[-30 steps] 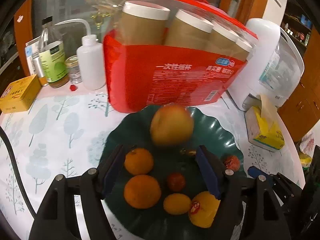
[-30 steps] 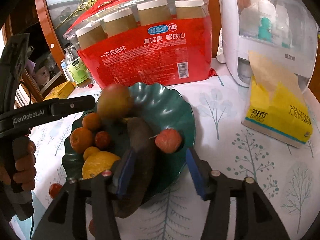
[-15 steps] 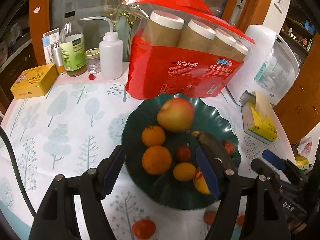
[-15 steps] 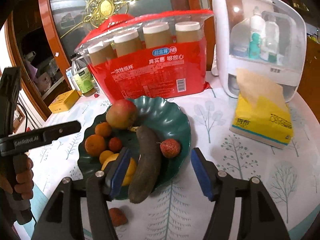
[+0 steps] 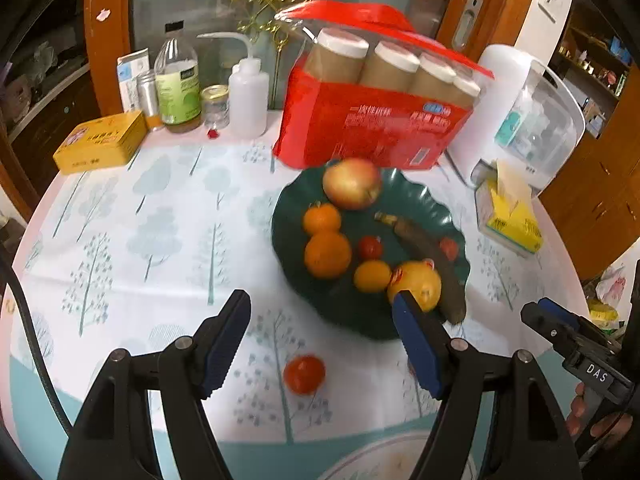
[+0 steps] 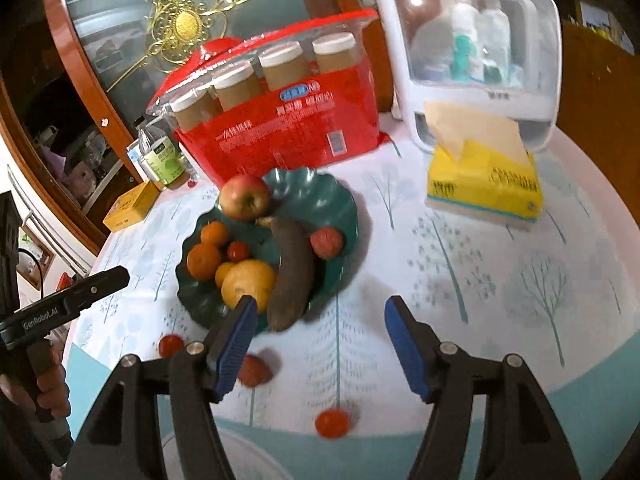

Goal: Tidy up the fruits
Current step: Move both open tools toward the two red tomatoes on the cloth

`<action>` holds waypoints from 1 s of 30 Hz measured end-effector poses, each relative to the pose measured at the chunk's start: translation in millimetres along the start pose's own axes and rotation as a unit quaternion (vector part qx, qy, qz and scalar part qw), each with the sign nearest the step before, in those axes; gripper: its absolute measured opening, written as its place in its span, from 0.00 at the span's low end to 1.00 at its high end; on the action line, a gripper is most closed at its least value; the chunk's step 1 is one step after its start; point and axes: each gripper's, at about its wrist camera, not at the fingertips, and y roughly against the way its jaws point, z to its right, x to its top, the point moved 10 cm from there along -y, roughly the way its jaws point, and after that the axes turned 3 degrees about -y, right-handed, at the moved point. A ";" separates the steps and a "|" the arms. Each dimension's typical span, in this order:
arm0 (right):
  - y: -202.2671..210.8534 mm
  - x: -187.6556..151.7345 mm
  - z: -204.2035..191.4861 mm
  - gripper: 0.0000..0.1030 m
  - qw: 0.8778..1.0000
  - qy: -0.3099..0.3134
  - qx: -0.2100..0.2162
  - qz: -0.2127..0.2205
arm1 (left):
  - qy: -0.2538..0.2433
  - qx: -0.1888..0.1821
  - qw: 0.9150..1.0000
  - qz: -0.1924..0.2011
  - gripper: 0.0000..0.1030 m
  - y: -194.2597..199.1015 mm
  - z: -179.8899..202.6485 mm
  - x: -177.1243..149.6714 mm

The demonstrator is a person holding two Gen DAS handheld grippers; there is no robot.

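Note:
A dark green scalloped plate (image 5: 416,196) (image 6: 340,200) holds an apple (image 5: 352,184) (image 6: 245,197), oranges (image 5: 327,254) (image 6: 204,261), a yellow citrus (image 5: 416,289) (image 6: 249,282), a dark overripe banana (image 5: 430,258) (image 6: 291,272) and small red fruits. Loose red fruits lie on the cloth in front of the plate: one shows in the left wrist view (image 5: 304,374), three in the right wrist view (image 6: 171,345) (image 6: 253,370) (image 6: 332,423). My left gripper (image 5: 320,332) is open and empty above the cloth. My right gripper (image 6: 320,334) is open and empty.
A red pack of paper cups (image 5: 372,116) (image 6: 280,120) stands behind the plate. A yellow tissue box (image 5: 510,220) (image 6: 484,180) and a white appliance (image 6: 468,48) are at the right. Bottles (image 5: 178,84) and a yellow tin (image 5: 100,142) are at the back left. A pale plate rim (image 5: 400,456) is near the front edge.
Both grippers have pulled back and up from the plate. More of the tablecloth and the loose red fruits in front of the plate have come into view.

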 end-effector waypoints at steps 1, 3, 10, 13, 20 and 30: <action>1.0 -5.0 1.1 0.65 1.000 -0.004 0.000 -0.006 | 0.001 0.002 1.000 -0.004 0.70 1.7 -1.5 -4.8; 1.7 -16.3 3.7 0.65 1.000 -0.015 -0.001 -0.022 | 0.003 0.005 1.000 -0.011 0.70 3.7 -4.5 -14.7; 1.4 -48.6 8.4 0.64 0.998 -0.035 -0.003 -0.056 | 0.009 0.004 0.999 -0.035 0.70 -0.1 -12.1 -42.6; 0.2 -60.5 10.8 0.64 0.997 -0.038 -0.008 -0.066 | 0.010 0.004 0.999 -0.043 0.70 -4.3 -14.5 -51.2; -6.1 -87.1 12.4 0.64 0.995 -0.037 -0.021 -0.088 | 0.014 0.000 0.998 -0.062 0.70 -22.0 -18.7 -66.1; -14.7 -115.0 5.6 0.57 0.995 0.003 -0.026 -0.101 | 0.012 -0.006 0.997 -0.082 0.70 -50.2 -14.9 -83.2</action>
